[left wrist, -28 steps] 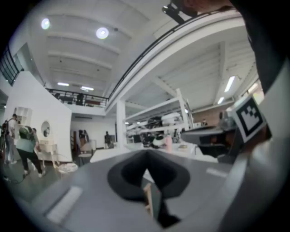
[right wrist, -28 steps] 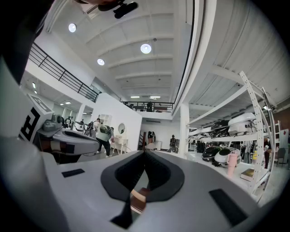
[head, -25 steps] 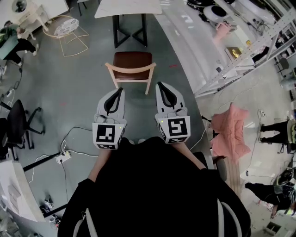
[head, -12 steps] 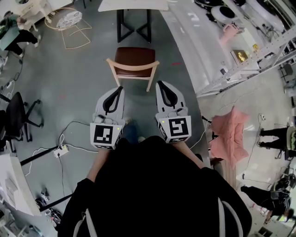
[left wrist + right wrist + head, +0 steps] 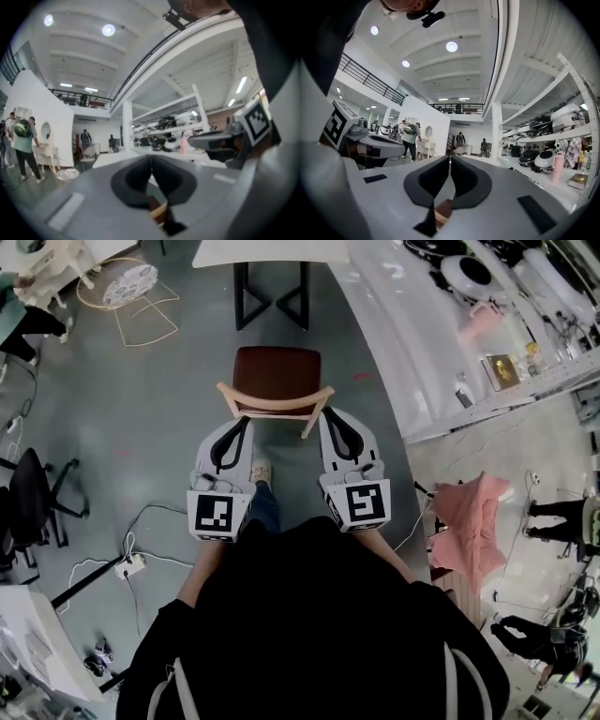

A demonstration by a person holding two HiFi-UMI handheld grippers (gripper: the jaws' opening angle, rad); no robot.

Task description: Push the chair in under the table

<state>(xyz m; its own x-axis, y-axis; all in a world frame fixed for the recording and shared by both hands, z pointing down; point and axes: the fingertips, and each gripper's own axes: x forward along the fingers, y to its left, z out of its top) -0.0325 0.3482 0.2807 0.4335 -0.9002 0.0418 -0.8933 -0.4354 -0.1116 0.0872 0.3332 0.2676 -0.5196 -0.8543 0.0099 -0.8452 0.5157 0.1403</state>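
While both pairs of jaws are pressed together with nothing gripped between them, your left gripper (image 5: 246, 421) and right gripper (image 5: 328, 412) point forward side by side, one at each end of the chair's curved wooden backrest (image 5: 277, 401). The tips sit just at the rail, but you cannot tell from above whether they touch it. In each gripper view a sliver of brown wood shows just below the closed jaws. The chair (image 5: 277, 373) stands upright on the grey floor (image 5: 150, 409), its dark red seat facing the white tabletop (image 5: 272, 251). The chair is short of the table's black legs (image 5: 272, 296), with bare floor between. Your shoe (image 5: 261, 471) shows between the grippers. A pink cloth (image 5: 469, 512) lies well off to your right.
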